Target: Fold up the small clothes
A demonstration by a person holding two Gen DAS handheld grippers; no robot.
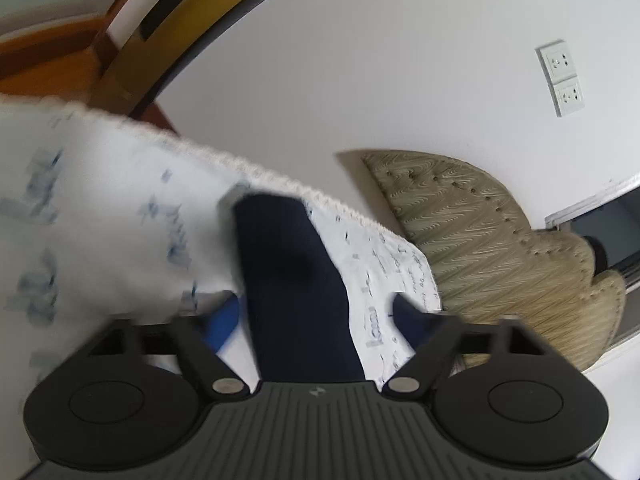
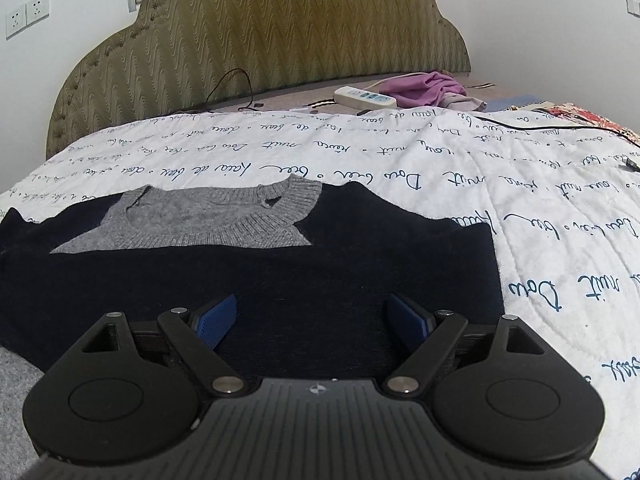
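A: Start with what is closest. What is the right tool [image 2: 308, 326] doing?

B: Its jaws stand wide apart just over the navy body of the sweater [image 2: 248, 280]. Dark knit shows between the blue pads [image 2: 218, 320], but they do not press on it, so it has hold of nothing. I judge it is poised there to take a fresh pinch near the hem.

A: And the left tool [image 1: 316, 320]?

B: About half open. A strip of navy cloth, which I take for one of the sweater's sleeves [image 1: 288, 280], runs up between its pads without either one touching it, so it looks let go, not gripped. That view is tilted and blurred, so I cannot say more.

A: Where is the garment itself?

B: Spread flat on the white quilt [image 2: 520, 208] with blue script, chest up, the grey collar panel [image 2: 208, 220] pointing away towards the headboard [image 2: 280, 32]. Laid out like this, the sides can be turned inward cleanly; I would say the fold is only starting.

A: Anything further off that matters?

B: A power strip [image 2: 364, 96], a bundle of purple cloth [image 2: 424, 88] and a black cable [image 2: 580, 130] lie near the head of the bed, well apart from the sweater, so they should not snag a fold.
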